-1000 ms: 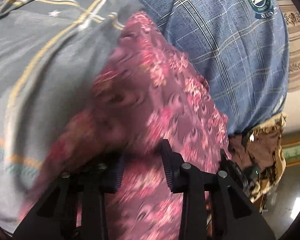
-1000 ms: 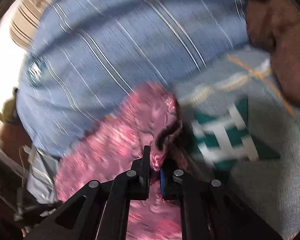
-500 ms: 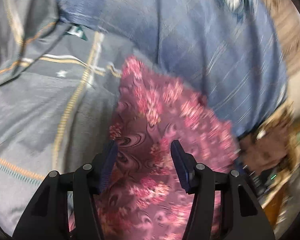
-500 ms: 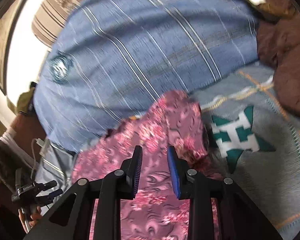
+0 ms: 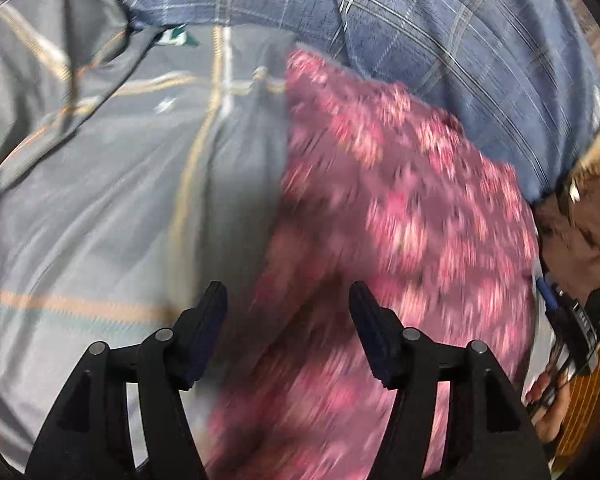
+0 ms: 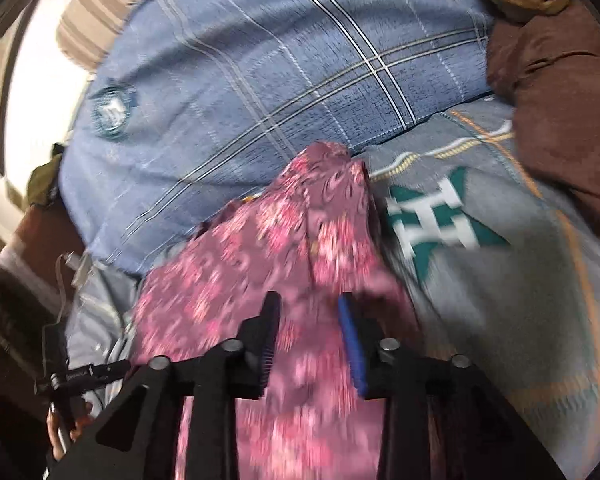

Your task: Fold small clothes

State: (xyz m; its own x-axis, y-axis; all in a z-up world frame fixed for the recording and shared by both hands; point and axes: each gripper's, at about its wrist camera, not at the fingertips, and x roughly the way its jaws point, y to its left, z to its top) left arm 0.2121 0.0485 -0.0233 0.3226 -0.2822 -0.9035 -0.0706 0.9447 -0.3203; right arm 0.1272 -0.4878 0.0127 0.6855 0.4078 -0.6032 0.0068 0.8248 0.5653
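Left wrist view: my left hand-held gripper [image 5: 288,320], jaws just spread and gripping nothing, hangs over the pink floral garment [image 5: 400,208] laid on the grey bedspread [image 5: 100,200] for folding.

Right wrist view: my right hand-held gripper [image 6: 308,336] has likewise just let go, the garment's [image 6: 260,260] narrow end lying loose beneath it, beside the blue pillow [image 6: 260,80].

Right gripper [image 6: 308,312] at 6 o'clock, jaws just opening, fingers [image 6: 350,344] parted over pink floral cloth [image 6: 260,248], no pad pressing it. Blue plaid pillow [image 6: 280,80] at 12 o'clock. Grey bedsheet [image 6: 500,280], teal emblem, at 3 o'clock. Brown fabric [image 6: 560,100] at 2 o'clock.
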